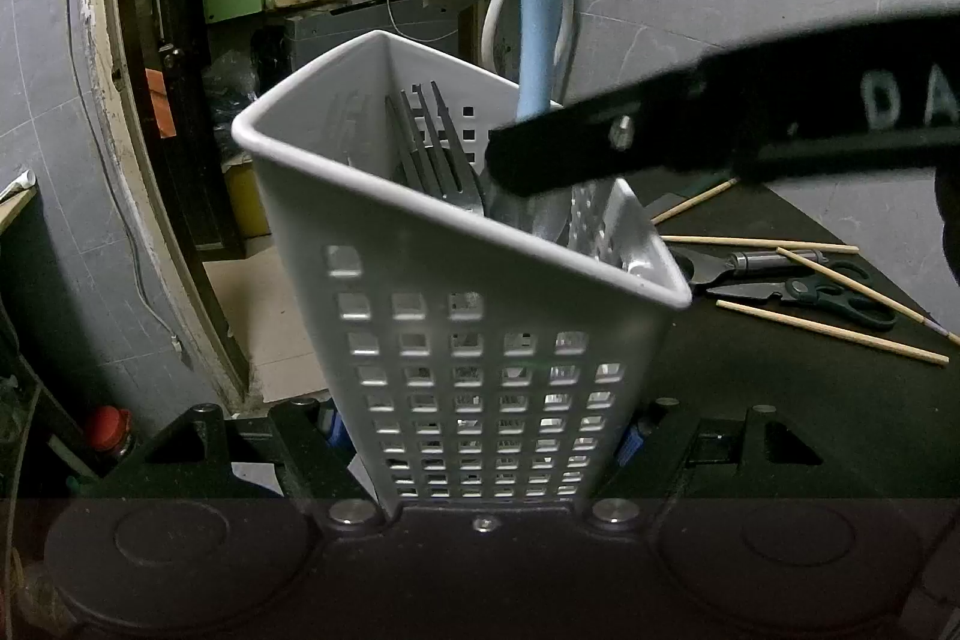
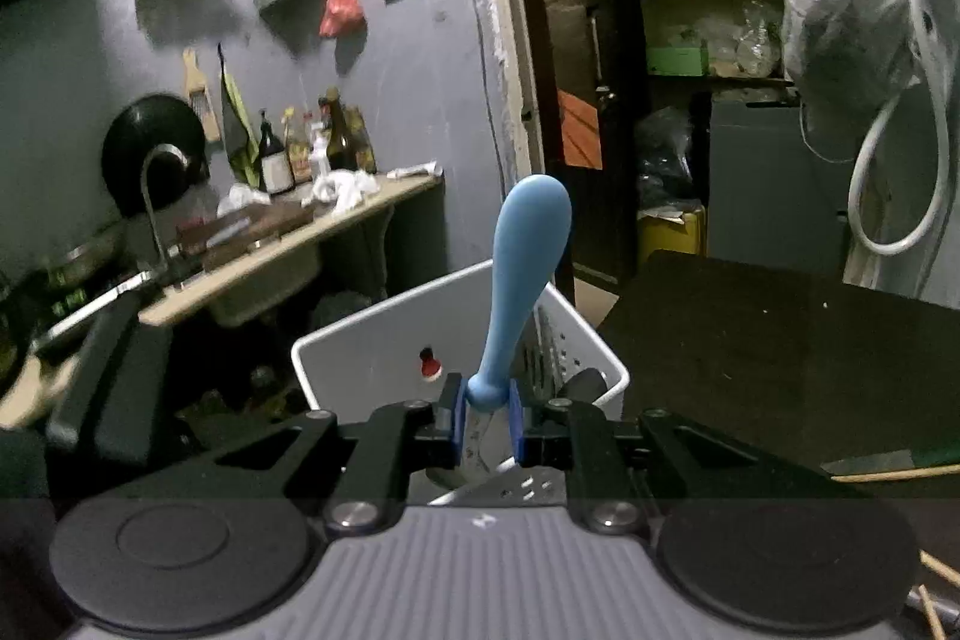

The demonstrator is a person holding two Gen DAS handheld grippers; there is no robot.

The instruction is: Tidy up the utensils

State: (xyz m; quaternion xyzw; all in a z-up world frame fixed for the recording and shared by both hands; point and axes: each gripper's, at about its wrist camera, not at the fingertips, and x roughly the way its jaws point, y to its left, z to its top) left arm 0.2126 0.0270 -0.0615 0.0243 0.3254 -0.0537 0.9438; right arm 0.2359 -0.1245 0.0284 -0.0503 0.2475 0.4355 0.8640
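From the left wrist, we hold the white utensil caddy (image 1: 480,316) clamped in the left gripper (image 1: 480,445); we should keep it steady on the table. Forks (image 1: 435,148) stand inside.

From the right wrist, our right gripper (image 2: 485,418) is closed on the blue-handled utensil (image 2: 522,274), which we should lower straight into the caddy.
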